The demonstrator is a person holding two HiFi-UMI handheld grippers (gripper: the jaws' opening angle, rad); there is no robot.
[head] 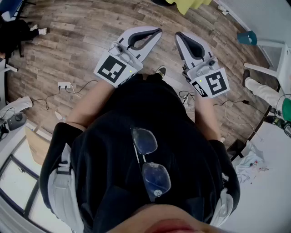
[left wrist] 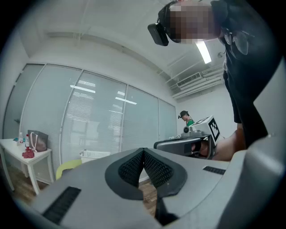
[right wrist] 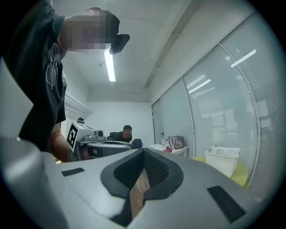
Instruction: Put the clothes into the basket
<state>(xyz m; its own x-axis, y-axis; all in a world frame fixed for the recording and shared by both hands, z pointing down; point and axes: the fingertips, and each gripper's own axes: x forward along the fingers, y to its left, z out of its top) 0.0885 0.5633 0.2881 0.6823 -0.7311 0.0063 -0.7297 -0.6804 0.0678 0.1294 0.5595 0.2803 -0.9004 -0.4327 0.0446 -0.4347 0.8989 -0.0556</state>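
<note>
I hold both grippers side by side in front of my body, above the wooden floor, and both point forward. My left gripper [head: 159, 31] [left wrist: 143, 150] is shut, its ribbed pads meeting with nothing between them. My right gripper [head: 178, 35] [right wrist: 144, 150] is shut too and holds nothing. A white slatted basket [right wrist: 223, 159] [left wrist: 95, 154] stands on a yellow-green surface [right wrist: 243, 173] [head: 188, 4] by the glass wall ahead. A crumpled white cloth [head: 248, 164] lies on a white surface at the lower right of the head view. No garment shows near either gripper.
Cables and a power strip [head: 64, 85] lie on the floor to the left. A white side table [left wrist: 27, 156] with bottles and a bag stands by the glass wall. White furniture legs [head: 261, 68] and a teal object [head: 248, 37] are at the right. People sit further back.
</note>
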